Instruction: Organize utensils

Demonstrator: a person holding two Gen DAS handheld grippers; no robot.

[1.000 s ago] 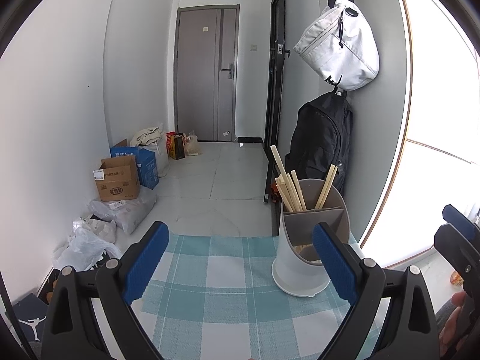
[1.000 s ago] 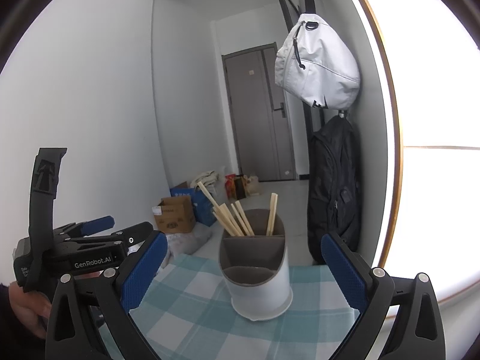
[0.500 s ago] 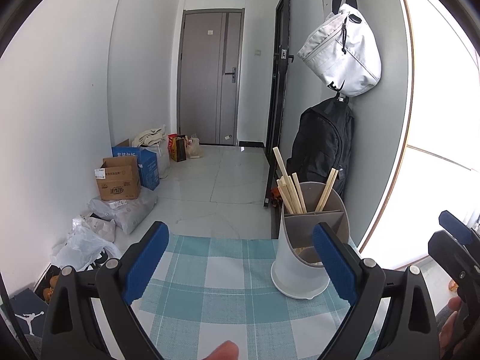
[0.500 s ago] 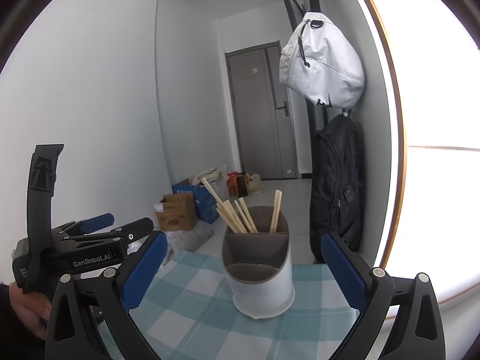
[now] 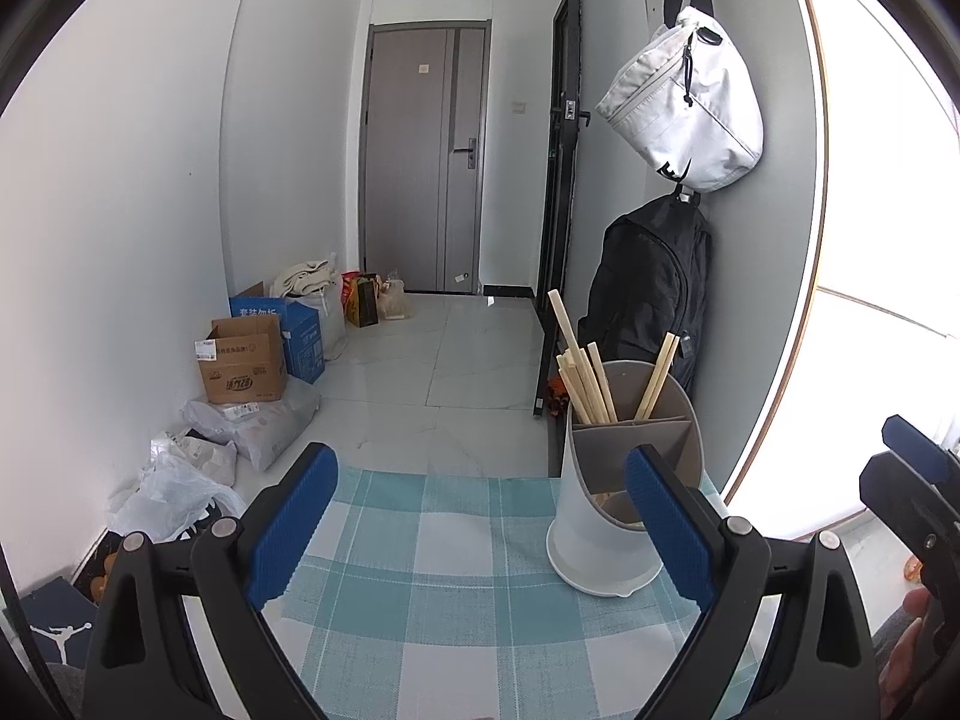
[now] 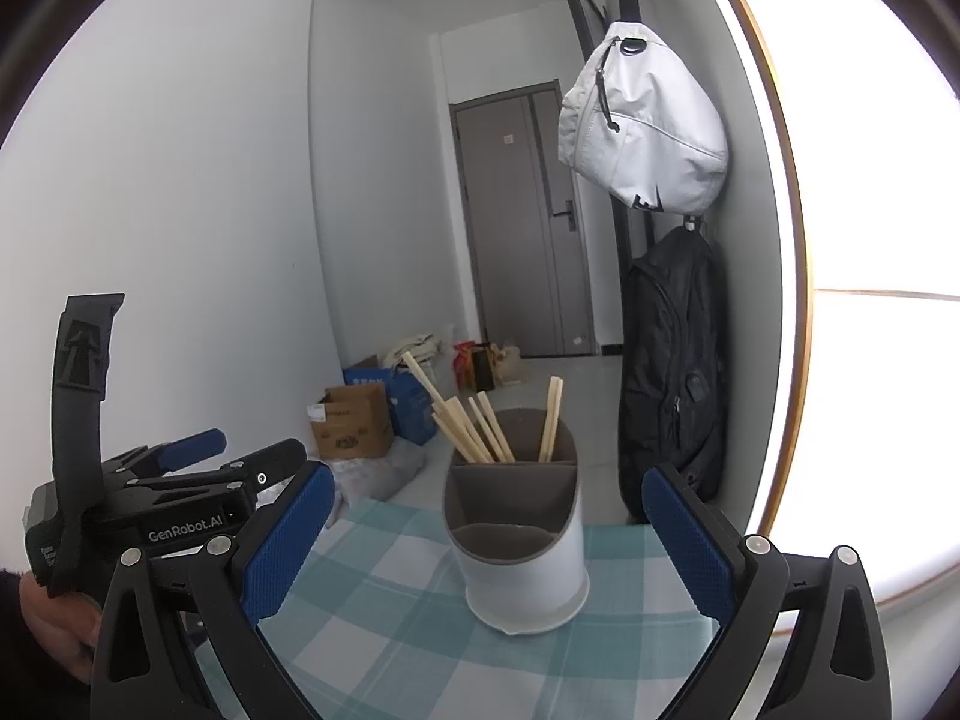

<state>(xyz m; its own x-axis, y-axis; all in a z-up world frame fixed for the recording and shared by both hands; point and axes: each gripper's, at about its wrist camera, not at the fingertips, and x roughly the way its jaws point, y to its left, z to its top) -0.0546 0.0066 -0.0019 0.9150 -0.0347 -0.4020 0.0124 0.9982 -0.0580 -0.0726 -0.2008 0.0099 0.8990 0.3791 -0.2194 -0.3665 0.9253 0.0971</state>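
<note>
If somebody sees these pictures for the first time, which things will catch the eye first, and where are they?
First comes the white utensil holder on the checked tablecloth, with wooden chopsticks standing in its rear compartments. Next are the open blue-padded tongs of each hand, the right tongs framing the holder and the left tongs beside it. On the wall behind, a white bag hangs above a black backpack.

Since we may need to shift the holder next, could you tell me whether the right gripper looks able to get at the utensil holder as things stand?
Probably yes: the right gripper is open, empty, and faces the utensil holder with only bare checked tablecloth between.
</note>
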